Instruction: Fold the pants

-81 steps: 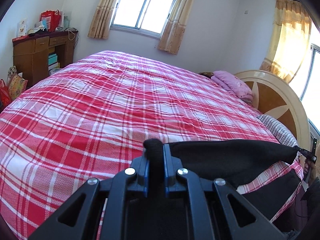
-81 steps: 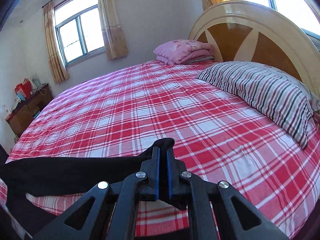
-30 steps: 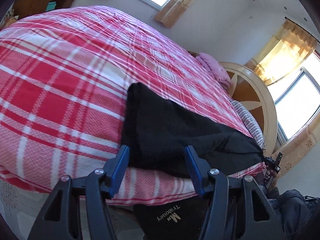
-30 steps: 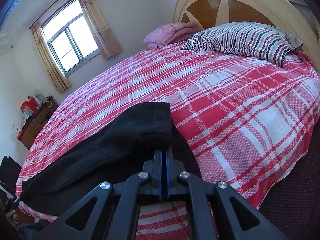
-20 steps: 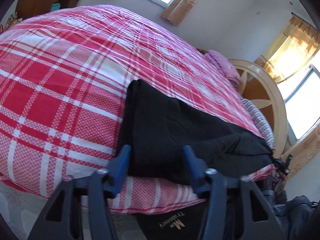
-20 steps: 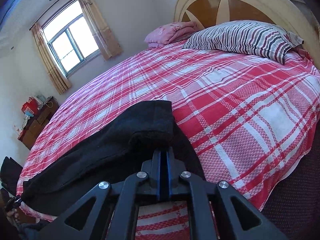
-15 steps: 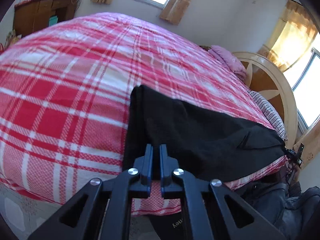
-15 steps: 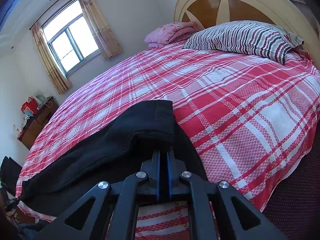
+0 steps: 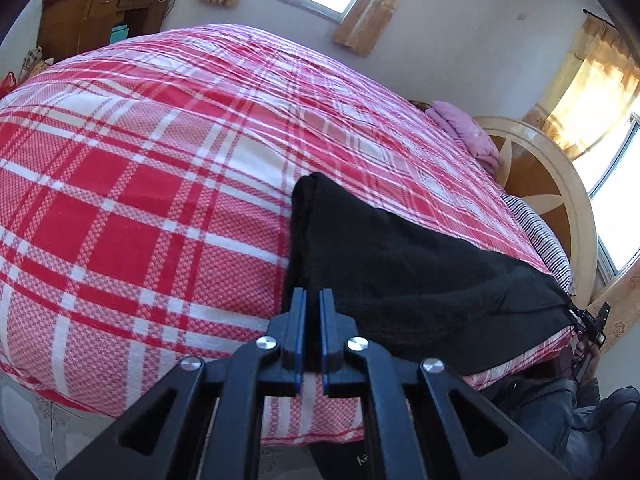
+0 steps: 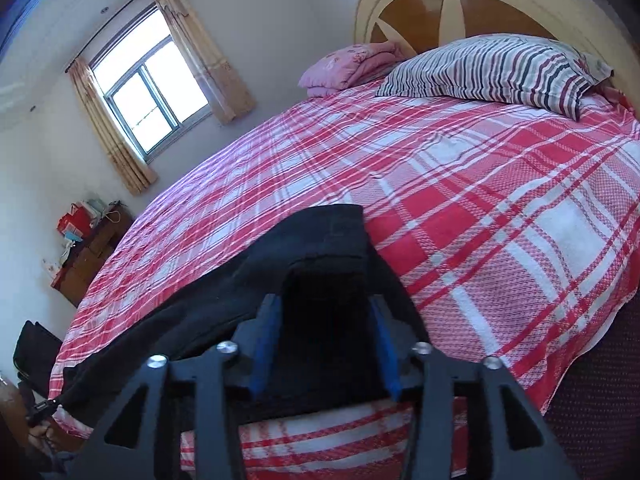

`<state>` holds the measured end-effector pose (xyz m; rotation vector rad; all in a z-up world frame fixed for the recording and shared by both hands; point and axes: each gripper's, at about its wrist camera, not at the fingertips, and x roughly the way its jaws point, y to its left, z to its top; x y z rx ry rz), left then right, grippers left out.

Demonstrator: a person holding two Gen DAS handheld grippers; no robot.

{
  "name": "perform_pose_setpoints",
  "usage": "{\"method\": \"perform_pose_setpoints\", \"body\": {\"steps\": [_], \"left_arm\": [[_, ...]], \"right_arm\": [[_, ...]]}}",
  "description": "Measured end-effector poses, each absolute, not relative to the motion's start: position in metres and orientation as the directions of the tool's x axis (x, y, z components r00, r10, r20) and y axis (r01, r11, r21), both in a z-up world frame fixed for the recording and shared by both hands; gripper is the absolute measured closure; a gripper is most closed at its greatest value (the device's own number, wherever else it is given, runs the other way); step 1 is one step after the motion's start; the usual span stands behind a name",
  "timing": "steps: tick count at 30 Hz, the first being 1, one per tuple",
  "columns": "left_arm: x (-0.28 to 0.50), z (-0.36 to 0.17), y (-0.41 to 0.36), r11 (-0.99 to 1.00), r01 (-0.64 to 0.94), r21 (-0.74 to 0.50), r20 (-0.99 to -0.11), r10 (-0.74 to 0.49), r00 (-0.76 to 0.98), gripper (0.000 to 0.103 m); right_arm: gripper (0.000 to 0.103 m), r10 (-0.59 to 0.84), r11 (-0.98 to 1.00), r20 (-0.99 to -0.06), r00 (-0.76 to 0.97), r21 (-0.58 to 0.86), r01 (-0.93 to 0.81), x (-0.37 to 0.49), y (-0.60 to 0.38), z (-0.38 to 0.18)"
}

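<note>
Black pants (image 9: 400,272) lay along the near edge of the plaid bed (image 9: 160,184), left gripper (image 9: 311,300) pinched narrow on their 6 o'clock edge, right gripper (image 10: 326,304) spread wide over them, holding nothing

The black pants (image 9: 404,272) are matt, slightly fuzzy cloth; the red-and-white checked bedspread (image 9: 132,200) is coarse woven cotton; the cream and brown headboard (image 10: 424,12) is glossy lacquered wood; each matt black plastic claw carries shiny metal screws
</note>
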<state>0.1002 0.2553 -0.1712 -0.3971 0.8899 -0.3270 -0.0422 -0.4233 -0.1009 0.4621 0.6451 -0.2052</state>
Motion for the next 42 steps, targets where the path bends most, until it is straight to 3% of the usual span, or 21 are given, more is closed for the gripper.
{"method": "perform_pose_setpoints", "body": {"steps": [6, 14, 20, 23, 31, 34, 42], "left_arm": [[0.102, -0.169, 0.252, 0.887, 0.107, -0.448, -0.688, -0.419, 0.592, 0.097], [0.103, -0.171, 0.253, 0.889, 0.106, -0.445, -0.69, -0.416, 0.592, 0.097], [0.105, -0.169, 0.252, 0.891, 0.103, -0.443, -0.693, -0.413, 0.591, 0.097], [0.107, -0.167, 0.251, 0.893, 0.104, -0.438, -0.694, -0.409, 0.592, 0.097], [0.106, -0.152, 0.267, 0.868, 0.1, -0.486, -0.647, -0.434, 0.627, 0.099], [0.104, -0.153, 0.276, 0.866, 0.081, -0.493, -0.642, -0.424, 0.639, 0.101], [0.105, -0.168, 0.264, 0.887, 0.095, -0.452, -0.693, -0.416, 0.589, 0.101]], "right_arm": [[0.053, -0.04, 0.845, -0.619, 0.784, 0.398, 0.358, -0.05, -0.434, -0.097], [0.053, 0.119, 0.765, -0.562, 0.819, 0.578, 0.285, -0.053, -0.437, -0.094], [0.054, 0.045, 0.808, -0.645, 0.763, 0.473, 0.352, -0.018, -0.418, -0.097], [0.1, 0.017, 0.817, -0.665, 0.747, 0.44, 0.373, 0.005, -0.416, -0.101], [0.101, 0.011, 0.872, -0.48, 0.877, 0.434, 0.227, -0.026, -0.392, -0.022], [0.101, 0.003, 0.867, -0.459, 0.888, 0.444, 0.227, -0.039, -0.389, -0.016], [0.099, -0.047, 0.859, -0.693, 0.72, 0.34, 0.383, -0.035, -0.41, -0.091]]}}
